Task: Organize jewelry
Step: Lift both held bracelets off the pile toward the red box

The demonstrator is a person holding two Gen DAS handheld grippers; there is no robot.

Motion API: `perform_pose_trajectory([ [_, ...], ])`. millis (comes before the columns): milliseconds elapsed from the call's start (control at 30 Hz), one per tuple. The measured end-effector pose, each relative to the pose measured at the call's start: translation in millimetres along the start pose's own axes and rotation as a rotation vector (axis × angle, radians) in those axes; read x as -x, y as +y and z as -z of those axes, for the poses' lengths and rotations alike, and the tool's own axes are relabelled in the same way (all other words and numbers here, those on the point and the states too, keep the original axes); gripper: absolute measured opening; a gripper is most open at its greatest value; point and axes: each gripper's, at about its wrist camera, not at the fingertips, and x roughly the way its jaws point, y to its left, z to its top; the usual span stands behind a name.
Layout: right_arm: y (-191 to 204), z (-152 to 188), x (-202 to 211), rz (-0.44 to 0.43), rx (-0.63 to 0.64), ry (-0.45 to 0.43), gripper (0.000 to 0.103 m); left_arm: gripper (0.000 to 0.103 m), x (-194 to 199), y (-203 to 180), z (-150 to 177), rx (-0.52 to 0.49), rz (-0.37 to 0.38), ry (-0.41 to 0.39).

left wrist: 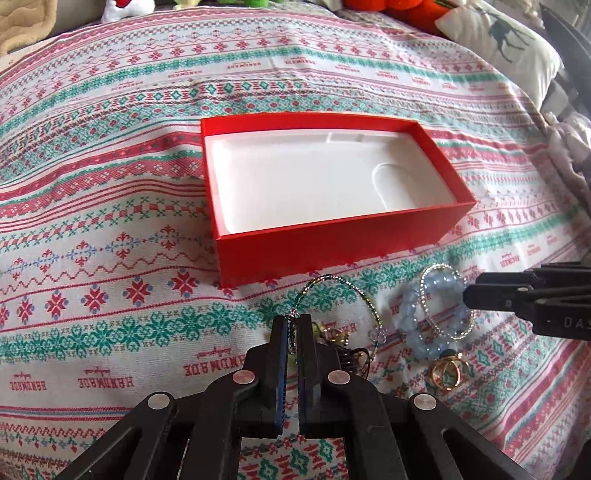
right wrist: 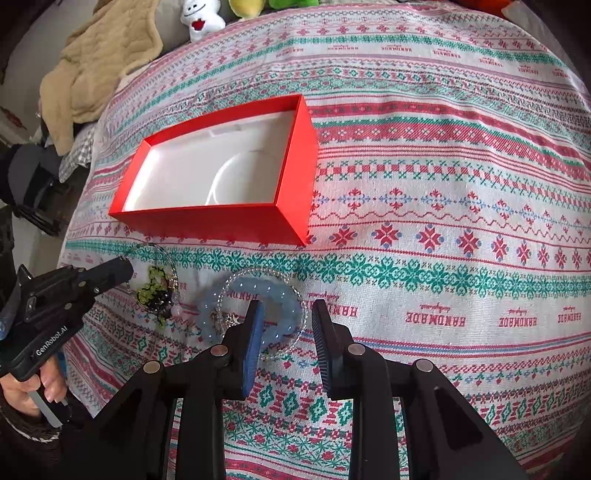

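The left gripper (left wrist: 294, 320) has its two fingers pressed together on the thin green and silver beaded bracelet (left wrist: 334, 291), pinching the wire loop at its near end; the rest of the loop arcs away toward the red box (left wrist: 332, 243) and curves down to a clear bead. The right gripper (right wrist: 288, 314) has its fingers spread apart with nothing between the pads; its left finger (right wrist: 255, 332) lies over the pale blue beaded bracelet (right wrist: 251, 291), the other finger over bare cloth just beside it. In the left wrist view this gripper (left wrist: 467, 295) comes in from the right edge, its tip touching or just beside the blue beads.

The blue bracelet lies tangled with a silver rhinestone bangle (left wrist: 443, 306) on the patterned bedspread (right wrist: 443, 184), near its front edge. A gold ring with a green stone (left wrist: 448, 371) lies just beside the blue beads on the near side. A yellow-green and black beaded piece (right wrist: 157, 291) lies between the two grippers, close under the left one.

The red box stands open beyond the jewelry, with a white moulded insert (left wrist: 314, 181) inside holding nothing. At the far edge of the bedspread are plush toys, one white (right wrist: 201, 16), a tan quilted blanket (right wrist: 99, 62) and a reindeer-print pillow (left wrist: 498, 40).
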Motion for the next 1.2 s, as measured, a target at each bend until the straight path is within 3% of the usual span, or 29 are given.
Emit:
perform_pose_trajectory([
  [200,-1,10,-3,0.028,0.019,0.024,0.028,0.000,12,12,9,-0.009,-0.059,-0.020],
  [533,5,13,-5,0.062,0.070,0.006,0.000,0.000,12,8,6,-0.009,-0.091,-0.024],
  [867,11,8,25,0.019,0.074,-0.089,0.000,0.000,31,3,1,0.005,-0.086,-0.080],
  [967,13,9,21,0.024,0.065,-0.076,0.007,0.000,33,1,3,0.007,-0.084,-0.079],
  [1000,11,11,19,0.026,0.063,-0.067,0.025,0.000,32,0,5,0.006,-0.083,-0.074],
  [1033,10,12,17,0.025,0.057,-0.060,0.049,0.000,31,0,7,0.006,-0.082,-0.068],
  [1100,11,14,16,0.009,0.040,-0.067,0.067,0.000,28,-2,11,0.005,-0.079,-0.054],
  [1200,16,12,9,-0.002,0.035,-0.062,0.068,0.000,23,-7,15,-0.005,-0.074,-0.037],
])
